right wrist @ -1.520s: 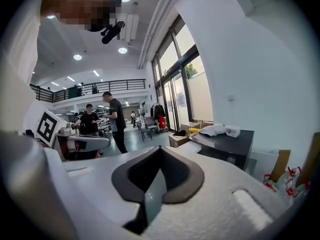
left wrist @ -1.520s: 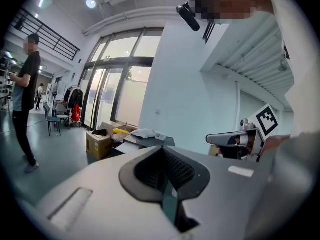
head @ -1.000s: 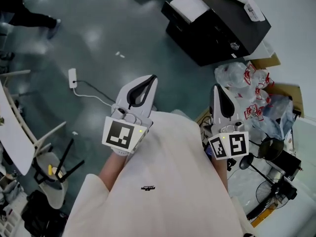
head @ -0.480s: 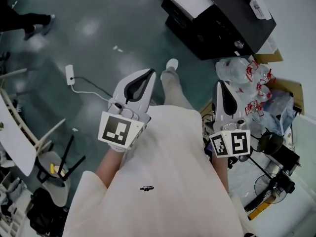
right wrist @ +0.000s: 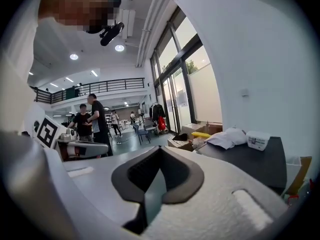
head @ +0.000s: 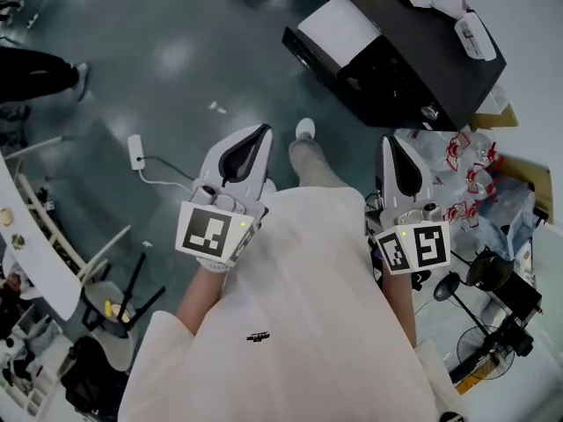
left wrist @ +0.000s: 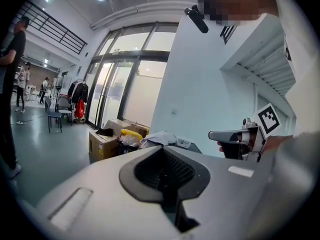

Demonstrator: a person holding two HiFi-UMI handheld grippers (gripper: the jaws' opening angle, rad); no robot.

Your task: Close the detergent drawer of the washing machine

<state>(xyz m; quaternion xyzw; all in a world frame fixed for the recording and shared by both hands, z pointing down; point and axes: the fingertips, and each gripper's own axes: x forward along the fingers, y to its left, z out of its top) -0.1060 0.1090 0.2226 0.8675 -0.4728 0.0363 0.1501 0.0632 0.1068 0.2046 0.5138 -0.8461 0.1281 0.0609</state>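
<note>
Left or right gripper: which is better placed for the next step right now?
Neither yet. The left gripper and right gripper are both shut and empty, held side by side above the floor, and no washing machine shows in any view.

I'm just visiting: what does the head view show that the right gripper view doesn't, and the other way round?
Only the head view: the floor, a white power strip, the person's shoe. Only the right gripper view: tall windows, ceiling lights, a balcony railing. Both: the black cabinet, the left gripper and the right gripper, both shut.
</note>
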